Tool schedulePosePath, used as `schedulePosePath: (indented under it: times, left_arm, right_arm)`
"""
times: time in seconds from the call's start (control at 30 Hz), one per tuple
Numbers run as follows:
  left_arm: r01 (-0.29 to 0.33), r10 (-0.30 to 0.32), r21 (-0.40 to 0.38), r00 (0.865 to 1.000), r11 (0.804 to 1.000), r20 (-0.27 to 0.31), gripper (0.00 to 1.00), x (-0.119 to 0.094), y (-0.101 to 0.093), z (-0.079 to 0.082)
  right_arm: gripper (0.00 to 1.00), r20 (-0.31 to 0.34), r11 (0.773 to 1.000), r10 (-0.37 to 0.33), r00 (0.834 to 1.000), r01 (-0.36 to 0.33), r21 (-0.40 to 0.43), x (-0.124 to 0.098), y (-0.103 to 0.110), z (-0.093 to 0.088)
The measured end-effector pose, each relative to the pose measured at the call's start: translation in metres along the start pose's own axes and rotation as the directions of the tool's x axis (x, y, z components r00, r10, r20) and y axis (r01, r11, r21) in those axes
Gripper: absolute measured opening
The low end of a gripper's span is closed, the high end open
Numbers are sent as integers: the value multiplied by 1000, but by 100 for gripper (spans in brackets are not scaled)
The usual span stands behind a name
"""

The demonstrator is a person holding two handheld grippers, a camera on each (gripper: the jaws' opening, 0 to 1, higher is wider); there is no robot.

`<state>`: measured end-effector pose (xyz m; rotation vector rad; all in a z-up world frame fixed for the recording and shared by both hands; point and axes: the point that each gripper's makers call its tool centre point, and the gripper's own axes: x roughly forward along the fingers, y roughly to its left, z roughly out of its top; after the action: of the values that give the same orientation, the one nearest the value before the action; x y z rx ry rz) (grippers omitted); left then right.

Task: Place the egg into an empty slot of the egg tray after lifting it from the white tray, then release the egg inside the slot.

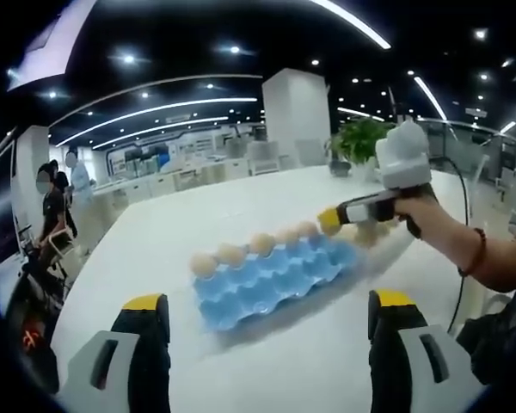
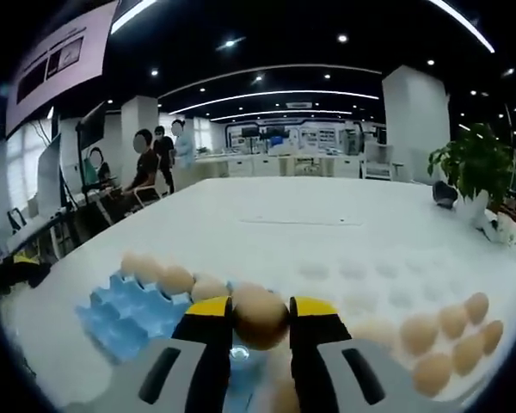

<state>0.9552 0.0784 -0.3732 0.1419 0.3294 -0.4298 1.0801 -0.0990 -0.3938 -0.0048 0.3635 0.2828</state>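
In the right gripper view my right gripper [image 2: 259, 303] is shut on a tan egg [image 2: 258, 323], held just above the table. The blue egg tray [image 2: 120, 323] lies to its lower left, with several eggs [image 2: 176, 280] in a row along its far side. A white tray [image 2: 361, 280] with dimpled slots lies to the right, with several eggs [image 2: 451, 331] at its near right end. In the left gripper view my left gripper [image 1: 269, 299] stands open, short of the blue egg tray [image 1: 275, 280]. The right gripper [image 1: 331, 220] hovers at that tray's far right end.
Everything sits on a large white table [image 2: 310, 215]. A potted plant [image 2: 475, 168] stands at its far right edge. Several people [image 2: 146, 168] sit or stand beyond the table's left side. A hand and forearm [image 1: 464, 245] with a cable reach in from the right.
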Motion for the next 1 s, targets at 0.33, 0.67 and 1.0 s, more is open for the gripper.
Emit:
schedulePosePath:
  times: [0.33, 0.67, 1.0]
  left_arm:
    - [-7, 7, -1, 1000, 1000, -3, 98, -2, 2, -1]
    - [-15, 15, -3, 1000, 1000, -9, 98, -6, 4, -4]
    - [-15, 15, -3, 1000, 1000, -22, 98, -6, 4, -9]
  right_arm:
    - [26, -3, 998, 61, 998, -61, -17, 7, 26, 2]
    - [26, -10, 991, 122, 992, -122, -49, 12, 52, 2]
    - [26, -16, 980, 186, 982, -187, -61, 15, 74, 2]
